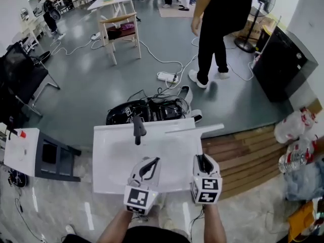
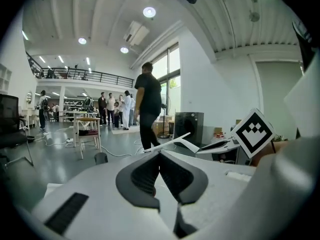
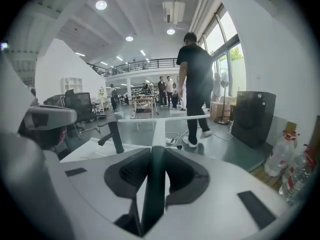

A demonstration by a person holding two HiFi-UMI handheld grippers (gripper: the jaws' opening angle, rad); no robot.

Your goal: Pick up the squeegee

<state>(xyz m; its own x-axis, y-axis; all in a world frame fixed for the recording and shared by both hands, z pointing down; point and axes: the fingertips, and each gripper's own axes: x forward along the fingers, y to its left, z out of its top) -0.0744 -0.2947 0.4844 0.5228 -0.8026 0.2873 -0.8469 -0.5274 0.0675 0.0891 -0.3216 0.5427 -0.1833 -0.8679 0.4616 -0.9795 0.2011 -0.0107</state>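
Observation:
My right gripper [image 1: 203,159] is shut on the handle of the white squeegee [image 1: 198,135]. It holds the squeegee above the white sink top [image 1: 116,161], blade bar away from me. In the right gripper view the handle [image 3: 156,149] runs straight out between the jaws to the crossbar. My left gripper [image 1: 150,164] hovers beside it, jaws shut with nothing between them [image 2: 159,156]. The squeegee [image 2: 176,139] shows to its right in the left gripper view.
A black faucet [image 1: 137,128] stands at the sink's far edge. Behind it black gear and cables [image 1: 147,110] lie on the floor. A person in black [image 1: 217,29] stands further off. A black cabinet [image 1: 283,65] and plastic bottles [image 1: 293,128] are at right, a small white stand [image 1: 20,151] at left.

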